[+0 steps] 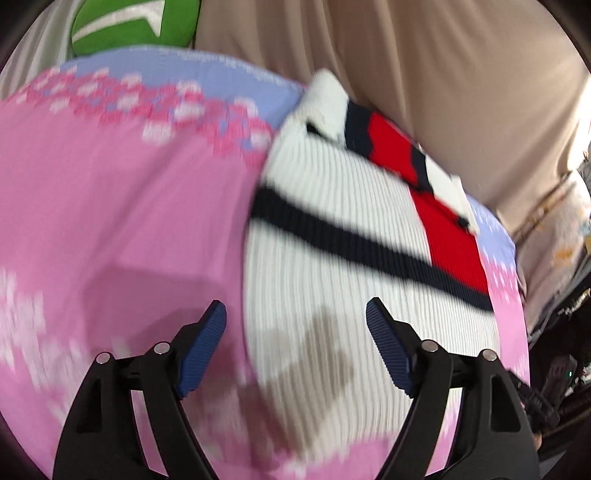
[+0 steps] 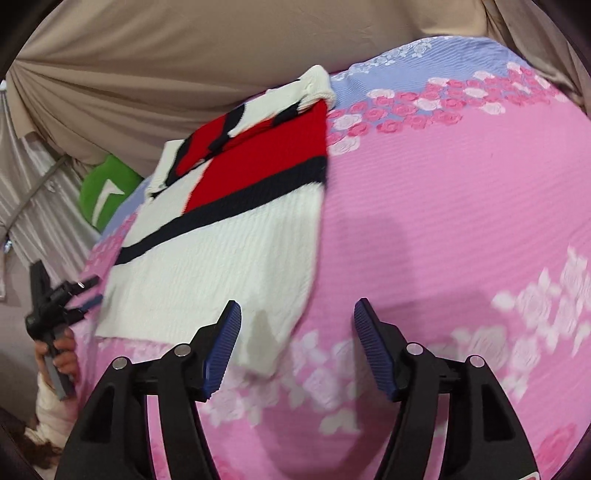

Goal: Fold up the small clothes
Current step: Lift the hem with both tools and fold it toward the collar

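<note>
A small ribbed knit sweater, white with a red block and dark navy stripes, lies folded flat on a pink flowered bedspread. My left gripper hovers open over the sweater's near left edge, nothing between its blue pads. In the right wrist view the same sweater lies left of centre. My right gripper is open above the sweater's near right corner and the bedspread, holding nothing. The left gripper shows at the far left edge there, in a person's hand.
A green cushion with a white mark sits beyond the bed's far edge, also the green cushion. Beige curtain fabric hangs behind the bed. The bedspread has a lilac band with roses along its far side.
</note>
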A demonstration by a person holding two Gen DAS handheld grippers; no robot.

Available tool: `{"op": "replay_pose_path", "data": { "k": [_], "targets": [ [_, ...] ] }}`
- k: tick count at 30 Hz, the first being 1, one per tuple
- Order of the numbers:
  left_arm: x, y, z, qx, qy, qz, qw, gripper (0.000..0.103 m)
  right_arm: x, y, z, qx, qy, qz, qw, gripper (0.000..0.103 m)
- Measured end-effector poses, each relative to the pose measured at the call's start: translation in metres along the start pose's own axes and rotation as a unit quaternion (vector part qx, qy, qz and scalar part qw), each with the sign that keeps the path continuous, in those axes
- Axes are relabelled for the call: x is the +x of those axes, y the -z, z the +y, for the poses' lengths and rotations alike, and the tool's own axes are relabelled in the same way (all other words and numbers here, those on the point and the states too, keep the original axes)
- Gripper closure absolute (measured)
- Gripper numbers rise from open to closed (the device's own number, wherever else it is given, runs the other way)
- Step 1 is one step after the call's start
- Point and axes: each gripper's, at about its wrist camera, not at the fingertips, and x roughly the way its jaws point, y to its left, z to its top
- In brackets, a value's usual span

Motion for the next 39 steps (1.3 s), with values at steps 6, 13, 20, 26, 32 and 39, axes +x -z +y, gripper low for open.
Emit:
{"op": "replay_pose_path", "data": {
  "k": [6, 13, 20, 26, 32, 39],
  "targets": [
    [-0.003, 0.022, -0.008, 0.000, 0.018, -0.022, 0.9996, 0.027, 0.011, 0.008, 0.023, 0.009, -0.033, 0.003, 0.999, 0.039],
    [0.012, 0.018, -0.009, -0.027, 0.068, -0.009, 0.9973, 0.083, 0.030, -0.001, 0.038, 0.033, -0.023, -0.013, 0.999, 0.078],
    [-0.032, 0.022, -0.018, -0.005, 0.089, -0.052, 0.9947, 0.097, -0.012, 0.008, 0.047, 0.033, -0.059, -0.096, 0.993, 0.094],
    [-0.095, 0.042, -0.035, 0.042, 0.127, -0.102, 0.9858, 0.097, -0.076, 0.028, 0.063, -0.021, -0.099, -0.197, 0.975, 0.095],
    [-0.173, 0.075, -0.040, 0.076, 0.192, -0.157, 0.9657, 0.097, -0.151, 0.067, 0.073, -0.081, -0.168, -0.288, 0.939, 0.095],
    [-0.258, 0.093, -0.048, 0.107, 0.240, -0.249, 0.9321, 0.097, -0.231, 0.087, 0.093, -0.131, -0.238, -0.369, 0.889, 0.096]
  ]
}}
